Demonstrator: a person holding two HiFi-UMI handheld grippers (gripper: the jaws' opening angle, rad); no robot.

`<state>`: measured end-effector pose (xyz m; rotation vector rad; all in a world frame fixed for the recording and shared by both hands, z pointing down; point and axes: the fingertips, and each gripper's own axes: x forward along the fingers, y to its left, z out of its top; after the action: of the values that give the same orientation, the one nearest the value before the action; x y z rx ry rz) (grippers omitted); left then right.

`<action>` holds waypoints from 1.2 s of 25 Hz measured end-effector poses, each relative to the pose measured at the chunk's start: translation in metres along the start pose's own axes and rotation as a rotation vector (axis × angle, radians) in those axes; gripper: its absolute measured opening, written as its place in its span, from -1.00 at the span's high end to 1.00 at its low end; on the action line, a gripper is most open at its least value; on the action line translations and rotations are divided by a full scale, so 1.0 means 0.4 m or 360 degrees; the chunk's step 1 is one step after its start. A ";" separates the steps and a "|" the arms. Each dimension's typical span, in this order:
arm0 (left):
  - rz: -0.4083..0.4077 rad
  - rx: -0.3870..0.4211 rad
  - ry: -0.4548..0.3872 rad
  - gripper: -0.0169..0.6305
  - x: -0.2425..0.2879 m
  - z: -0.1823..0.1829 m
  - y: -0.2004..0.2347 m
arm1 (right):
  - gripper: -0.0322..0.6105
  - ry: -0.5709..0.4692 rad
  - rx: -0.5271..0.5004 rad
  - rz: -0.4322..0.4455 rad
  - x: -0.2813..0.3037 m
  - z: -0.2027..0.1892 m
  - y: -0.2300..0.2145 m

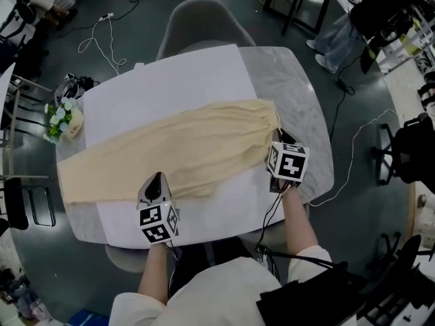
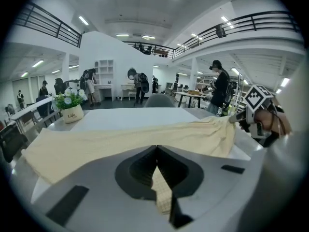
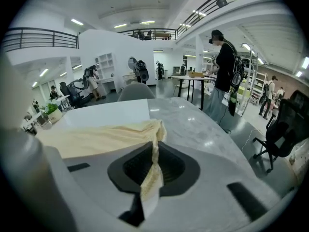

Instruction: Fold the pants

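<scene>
The left gripper (image 1: 155, 180) has its jaws clamped on the pants (image 1: 183, 148); the right gripper (image 1: 279, 140) clamps their gathered end.

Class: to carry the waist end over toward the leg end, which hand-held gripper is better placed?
Right, probably: the right hand-held gripper is shut on the pants at the gathered waist end, while the left hand-held gripper pinches the near edge about midway along.

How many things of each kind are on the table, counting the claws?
pants: 1
sheet: 1
flower pot: 1
claws: 2, left claw and right claw, each shut on the pants
total: 5
</scene>
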<state>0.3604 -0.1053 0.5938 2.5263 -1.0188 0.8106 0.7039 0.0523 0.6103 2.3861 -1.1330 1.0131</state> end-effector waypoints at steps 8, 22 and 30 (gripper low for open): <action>0.0101 -0.0064 0.0017 0.92 -0.139 -0.013 0.132 | 0.83 -0.0114 -0.0132 0.0128 -0.119 0.075 0.201; 0.0309 -0.0276 -0.0158 0.92 -0.382 -0.008 0.442 | 0.84 -0.0237 -0.0452 0.0461 -0.271 0.157 0.707; 0.0399 -0.0386 -0.0213 0.92 -0.512 -0.036 0.645 | 0.84 -0.0222 -0.0537 0.0664 -0.344 0.163 1.004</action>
<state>0.0516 -0.1698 0.4982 2.3006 -1.4070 0.5453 0.3652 -0.1636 0.4583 2.0207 -1.7488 0.7006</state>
